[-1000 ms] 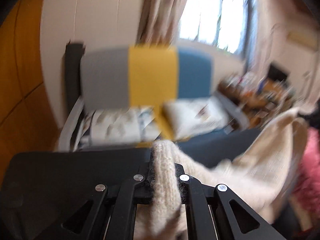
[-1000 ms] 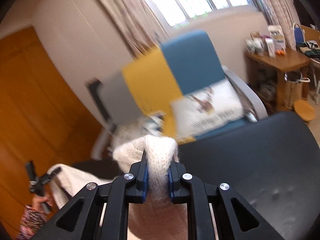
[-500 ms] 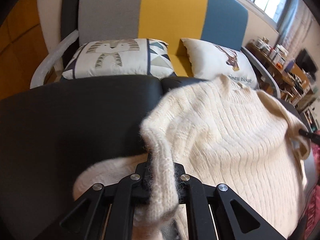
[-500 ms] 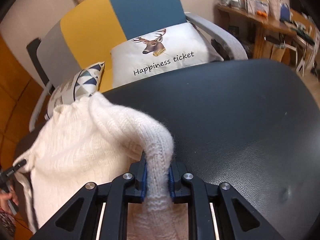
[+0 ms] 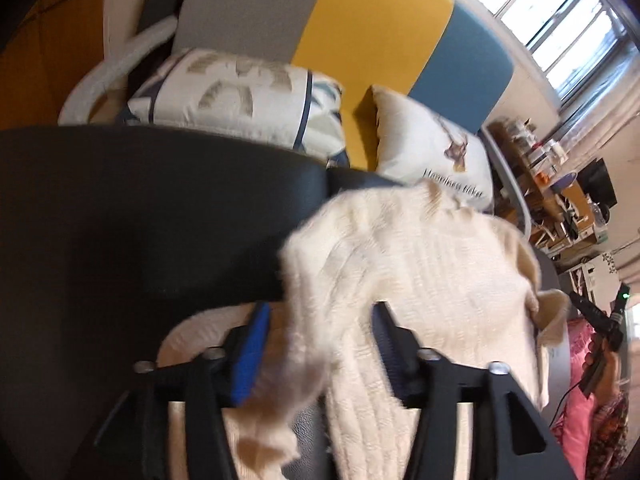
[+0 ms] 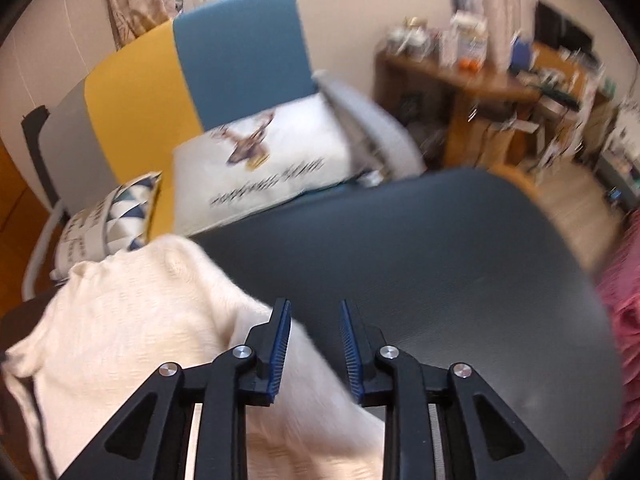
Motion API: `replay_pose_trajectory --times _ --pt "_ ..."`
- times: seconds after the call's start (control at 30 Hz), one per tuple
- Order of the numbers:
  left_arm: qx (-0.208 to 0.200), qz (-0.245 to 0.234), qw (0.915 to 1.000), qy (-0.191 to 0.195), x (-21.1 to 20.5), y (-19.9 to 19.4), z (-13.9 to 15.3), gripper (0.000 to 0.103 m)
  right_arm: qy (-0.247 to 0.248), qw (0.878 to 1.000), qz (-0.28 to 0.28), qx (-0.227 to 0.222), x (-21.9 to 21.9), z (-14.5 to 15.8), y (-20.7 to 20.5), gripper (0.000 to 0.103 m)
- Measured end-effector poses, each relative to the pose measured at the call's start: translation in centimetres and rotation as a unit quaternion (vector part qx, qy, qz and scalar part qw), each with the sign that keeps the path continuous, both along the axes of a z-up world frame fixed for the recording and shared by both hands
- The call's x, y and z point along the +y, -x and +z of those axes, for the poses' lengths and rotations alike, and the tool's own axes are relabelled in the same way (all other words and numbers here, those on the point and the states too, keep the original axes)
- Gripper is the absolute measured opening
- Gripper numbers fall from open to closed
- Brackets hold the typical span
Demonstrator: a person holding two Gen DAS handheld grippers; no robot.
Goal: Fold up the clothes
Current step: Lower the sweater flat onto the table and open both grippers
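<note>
A cream knitted sweater lies spread on a black table. My left gripper is open, its blue-padded jaws apart on either side of a loose fold of the sweater that hangs between them. In the right wrist view the sweater lies at lower left on the table. My right gripper is open, with the sweater's edge lying under and between its jaws, not pinched.
A grey, yellow and blue sofa with two printed cushions stands behind the table. A cluttered wooden desk is at the right. A person in pink is at the right edge.
Both grippers have opened and let go of the sweater, which now lies on the table. Both views are blurred by motion.
</note>
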State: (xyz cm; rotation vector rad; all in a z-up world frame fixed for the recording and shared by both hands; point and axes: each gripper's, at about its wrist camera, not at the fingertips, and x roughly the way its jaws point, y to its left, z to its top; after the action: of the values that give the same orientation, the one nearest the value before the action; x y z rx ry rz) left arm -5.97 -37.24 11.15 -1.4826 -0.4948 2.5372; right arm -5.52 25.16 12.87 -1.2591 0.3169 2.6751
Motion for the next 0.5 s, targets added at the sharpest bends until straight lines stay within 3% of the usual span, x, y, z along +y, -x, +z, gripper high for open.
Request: replay_pose_trajectory --times 0.1,0.27,0.4,0.5 --pt "0.022 -0.005 0.9997 0.0 0.3 -1.1 2.4 0.062 -0.003 1.0 -0.007 0.023 0.9 1.7 -1.8 0.025" --pt "0.052 -0.068 0.9963 0.014 5.7 -4.5 4.6 0.06 0.034 0.992 0.117 -0.01 -2.6 1.5 -5.2 0.025" --pt "0.029 -0.146 0.9886 0.024 13.2 -8.5 1.9 0.06 0.014 0.975 0.21 -0.075 -8.2 -1.4 -8.8 0.025" --pt "0.013 -0.208 0.9775 0.032 19.1 -12.0 -1.6 0.06 0.006 0.965 0.238 -0.106 -10.7 -4.2 -11.1 0.025"
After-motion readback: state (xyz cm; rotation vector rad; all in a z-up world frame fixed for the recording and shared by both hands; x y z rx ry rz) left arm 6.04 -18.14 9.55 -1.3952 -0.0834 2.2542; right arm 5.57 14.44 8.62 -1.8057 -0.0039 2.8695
